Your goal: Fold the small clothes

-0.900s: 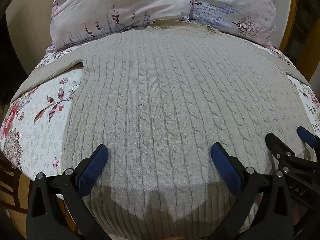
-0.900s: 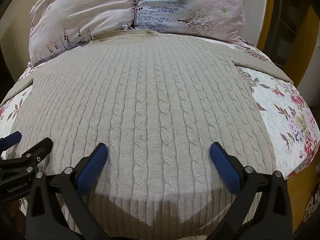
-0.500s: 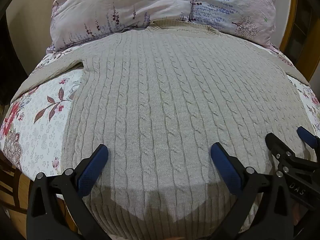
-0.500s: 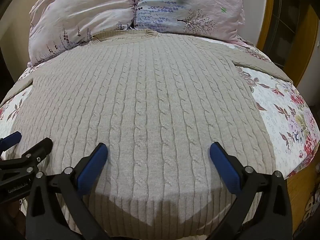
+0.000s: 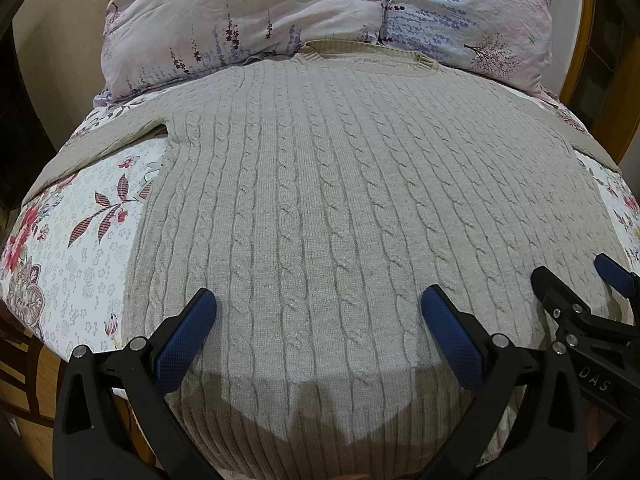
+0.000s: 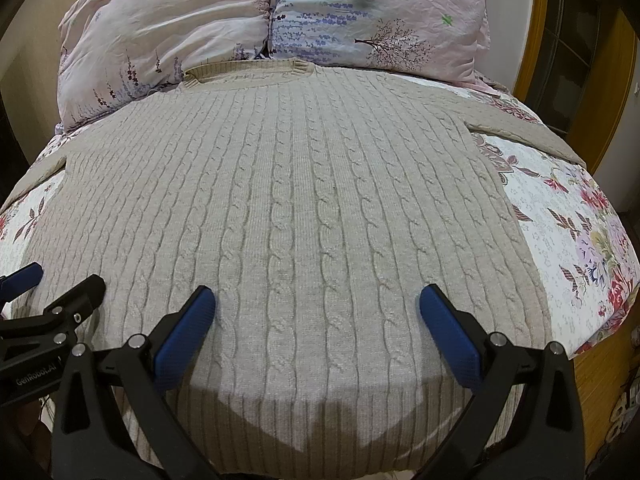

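- The left gripper (image 5: 318,312) is hovering with its jaws spread wide, blue pads gripping nothing.
- The right gripper (image 6: 316,312) is likewise standing fully spread and empty, just beside the left one.
- The beige cable-knit sweater (image 5: 340,200) is lying flat on the floral bedsheet (image 5: 80,248), stretching ahead of and beneath both pairs of jaws, its collar (image 5: 360,54) reaching the pillows (image 5: 320,8) beyond.

above sweater (image 5: 320,200): free | far edge: pillows (image 5: 280,12) block | sides: bedsheet (image 6: 560,232) bare
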